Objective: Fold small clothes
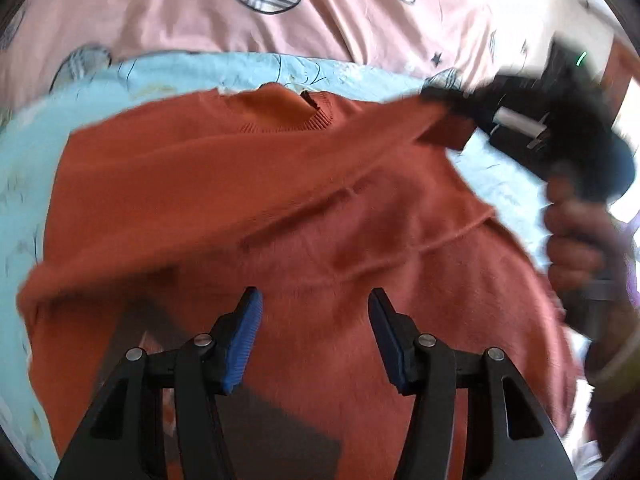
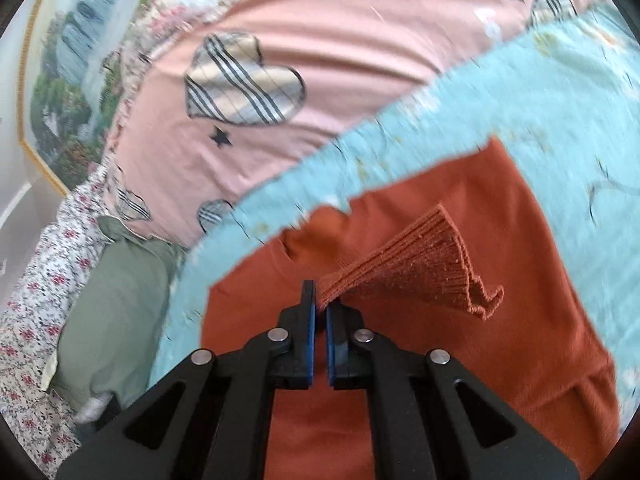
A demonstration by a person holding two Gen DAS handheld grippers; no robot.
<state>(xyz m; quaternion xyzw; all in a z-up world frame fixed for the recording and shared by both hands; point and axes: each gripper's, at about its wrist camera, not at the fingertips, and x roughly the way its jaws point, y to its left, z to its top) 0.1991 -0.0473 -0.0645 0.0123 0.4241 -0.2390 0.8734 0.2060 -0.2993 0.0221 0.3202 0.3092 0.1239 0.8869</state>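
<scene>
Two bed coverings lie under your work: a pink sheet (image 1: 320, 28) printed with plaid hearts and black stars, and over it a light blue cloth (image 1: 120, 88). On the blue cloth lies an orange knit sweater (image 1: 224, 184), your landmark, spread mostly flat with its neckline toward the pink sheet. Beyond the sweater's neckline side, off the edge of the blue cloth, a sage green garment (image 2: 116, 304) rests against floral bedding (image 2: 36, 312). Your left gripper (image 1: 316, 328) hangs above the sweater's body with its blue-padded fingers apart and nothing between them. Your right hand (image 1: 576, 236) carries the right gripper (image 2: 321, 312) at the sweater's shoulder side, lifted off the cloth. That gripper is clamped together on the sweater's ribbed sleeve cuff (image 2: 420, 264), which fans out from the fingertips. The sleeve stretches from the gripper diagonally across the sweater's chest.
</scene>
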